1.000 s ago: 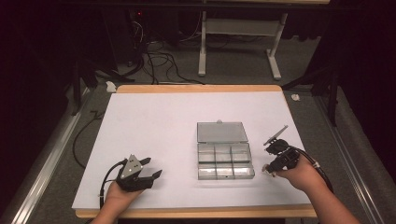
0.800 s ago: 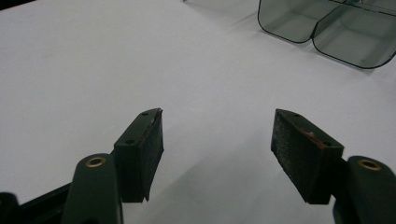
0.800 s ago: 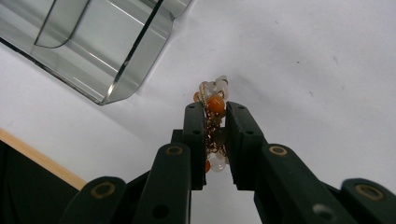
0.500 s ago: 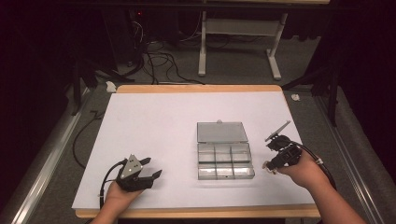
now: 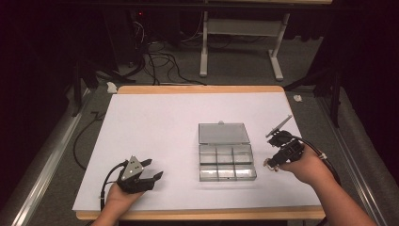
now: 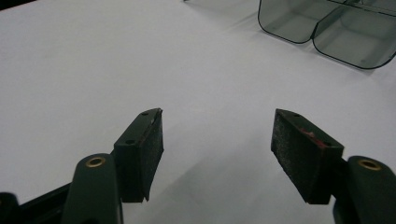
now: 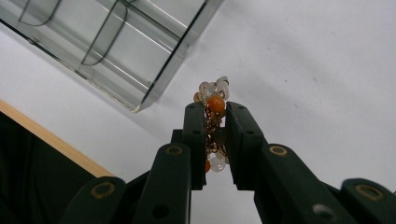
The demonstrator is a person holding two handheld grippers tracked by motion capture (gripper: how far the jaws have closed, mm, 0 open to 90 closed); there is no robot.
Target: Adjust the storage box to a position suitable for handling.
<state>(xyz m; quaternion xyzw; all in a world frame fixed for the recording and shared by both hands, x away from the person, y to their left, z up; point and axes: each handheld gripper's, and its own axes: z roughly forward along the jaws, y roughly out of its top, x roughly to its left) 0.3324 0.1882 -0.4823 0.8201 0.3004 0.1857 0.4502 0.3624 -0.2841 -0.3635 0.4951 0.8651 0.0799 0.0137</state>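
The right gripper (image 7: 215, 116) pinches a beaded bracelet (image 7: 212, 100), held clear of the white table (image 5: 155, 136) just right of the open compartment box (image 5: 226, 157). The left gripper (image 5: 153, 169) rests near-left, jaws spread and empty. Judged step: carrying; next, position the bracelet over a compartment and release.

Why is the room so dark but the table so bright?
High view: light falls on the white table, so the floor behind stays dim. Left gripper view: the open left tongs cast a soft shadow on it. Right gripper view: the clear box shows pale glare streaks, and the beads in the right tongs look sharp.
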